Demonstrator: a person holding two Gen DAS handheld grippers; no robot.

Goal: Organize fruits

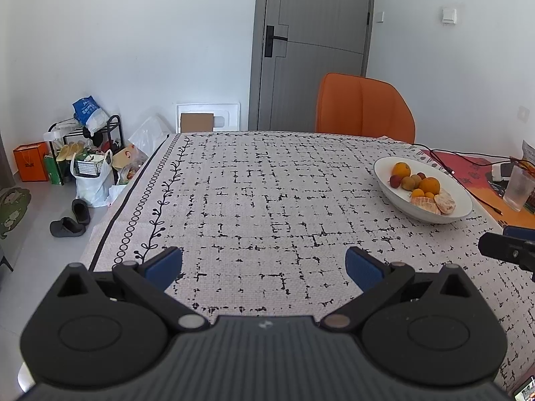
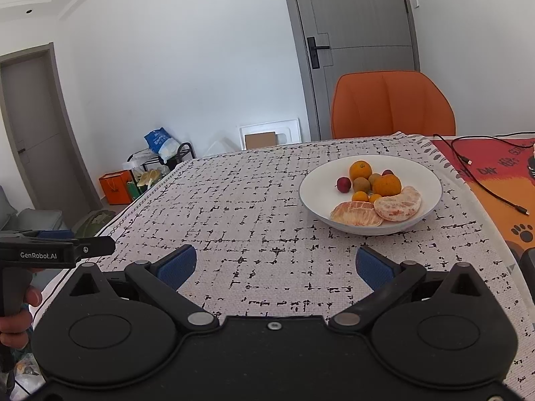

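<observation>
A white bowl (image 2: pixel 312 197) stands on the patterned tablecloth, ahead and to the right of both grippers; it also shows in the left wrist view (image 1: pixel 394 197). It holds oranges (image 2: pixel 387 184), small brown fruits (image 2: pixel 361 184), a red fruit (image 2: pixel 342 184) and two peeled citrus halves (image 2: pixel 397 204). My left gripper (image 1: pixel 263 267) is open and empty above the cloth. My right gripper (image 2: pixel 276 265) is open and empty, a little short of the bowl. The left gripper shows side-on in the right wrist view (image 2: pixel 97 245).
An orange chair (image 2: pixel 393 103) stands at the table's far side before a grey door (image 2: pixel 357 33). A black cable (image 2: pixel 481 180) lies on the orange mat right of the bowl. A clear cup (image 1: pixel 518 188) stands far right. Bags and shoes (image 1: pixel 83 167) clutter the floor left.
</observation>
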